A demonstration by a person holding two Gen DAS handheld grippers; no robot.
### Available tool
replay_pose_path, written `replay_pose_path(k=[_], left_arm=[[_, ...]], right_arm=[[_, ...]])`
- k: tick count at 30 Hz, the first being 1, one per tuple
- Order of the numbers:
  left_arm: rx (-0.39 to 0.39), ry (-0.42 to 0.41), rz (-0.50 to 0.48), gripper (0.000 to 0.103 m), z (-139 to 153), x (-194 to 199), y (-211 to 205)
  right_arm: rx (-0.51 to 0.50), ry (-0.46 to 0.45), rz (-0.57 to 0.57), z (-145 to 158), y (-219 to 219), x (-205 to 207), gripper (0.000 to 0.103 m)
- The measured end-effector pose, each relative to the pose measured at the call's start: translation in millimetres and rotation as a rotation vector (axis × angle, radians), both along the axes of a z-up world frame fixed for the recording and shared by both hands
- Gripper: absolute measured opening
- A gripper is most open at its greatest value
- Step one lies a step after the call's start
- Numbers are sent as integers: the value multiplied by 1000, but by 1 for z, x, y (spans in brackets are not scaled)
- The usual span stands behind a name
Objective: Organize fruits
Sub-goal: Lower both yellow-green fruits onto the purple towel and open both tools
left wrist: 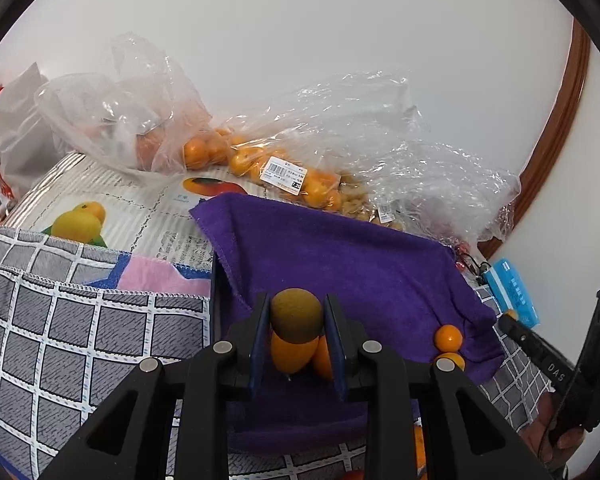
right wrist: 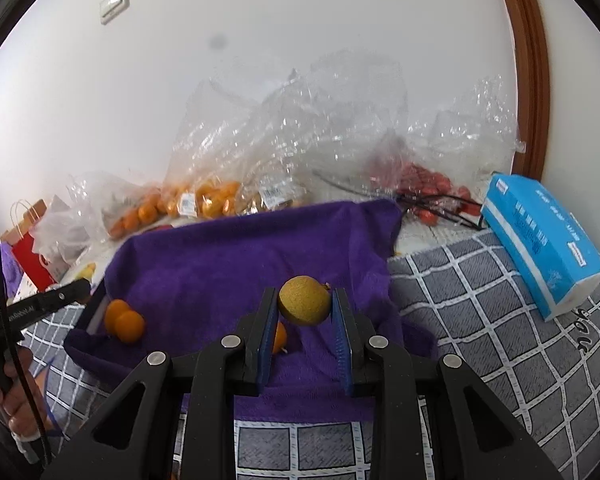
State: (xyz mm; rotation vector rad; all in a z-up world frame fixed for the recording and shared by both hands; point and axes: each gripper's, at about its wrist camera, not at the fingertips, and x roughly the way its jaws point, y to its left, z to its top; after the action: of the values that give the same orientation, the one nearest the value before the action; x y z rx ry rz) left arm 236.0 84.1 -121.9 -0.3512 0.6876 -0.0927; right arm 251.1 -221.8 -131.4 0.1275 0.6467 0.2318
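My left gripper (left wrist: 296, 320) is shut on a brown-green round fruit (left wrist: 296, 314), held above the purple towel (left wrist: 340, 256). Two orange fruits (left wrist: 292, 354) lie on the towel just below it, and two more (left wrist: 448, 338) sit at the towel's right edge. My right gripper (right wrist: 305, 306) is shut on a yellow-brown round fruit (right wrist: 305, 300) above the same purple towel (right wrist: 240, 256). Two oranges (right wrist: 125, 322) lie at the towel's left side and another (right wrist: 279, 338) shows behind my left finger.
Clear plastic bags of small oranges (left wrist: 260, 160) and red fruits (right wrist: 424, 184) lie along the wall behind the towel. A blue tissue box (right wrist: 540, 240) lies at right on the grey checked cloth (left wrist: 60, 320). A red paper bag (right wrist: 32, 256) stands far left.
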Motion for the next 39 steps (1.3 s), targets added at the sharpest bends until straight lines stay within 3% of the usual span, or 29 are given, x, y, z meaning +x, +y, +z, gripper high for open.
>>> replay_pose_path(k=[6, 10, 13, 19, 27, 34, 39], left_arm=[[-20, 58, -4, 26, -10, 0, -7], [35, 75, -18, 26, -14, 1, -21], [16, 101, -30, 26, -19, 2, -23], [21, 102, -36, 26, -20, 3, -25], [-15, 111, -33, 26, -20, 3, -19], [-34, 110, -25, 26, -19, 5, -14], [-40, 78, -15, 33, -13, 1, -12]], right_arm=[[-1, 54, 19, -14, 6, 4, 27], [16, 92, 20, -21, 8, 8, 27], [8, 102, 19, -25, 9, 10, 27], [-8, 130, 39, -33, 15, 13, 27], [-27, 109, 40, -33, 18, 12, 27], [1, 75, 38, -28, 16, 6, 47], [3, 32, 39, -23, 18, 2, 56]])
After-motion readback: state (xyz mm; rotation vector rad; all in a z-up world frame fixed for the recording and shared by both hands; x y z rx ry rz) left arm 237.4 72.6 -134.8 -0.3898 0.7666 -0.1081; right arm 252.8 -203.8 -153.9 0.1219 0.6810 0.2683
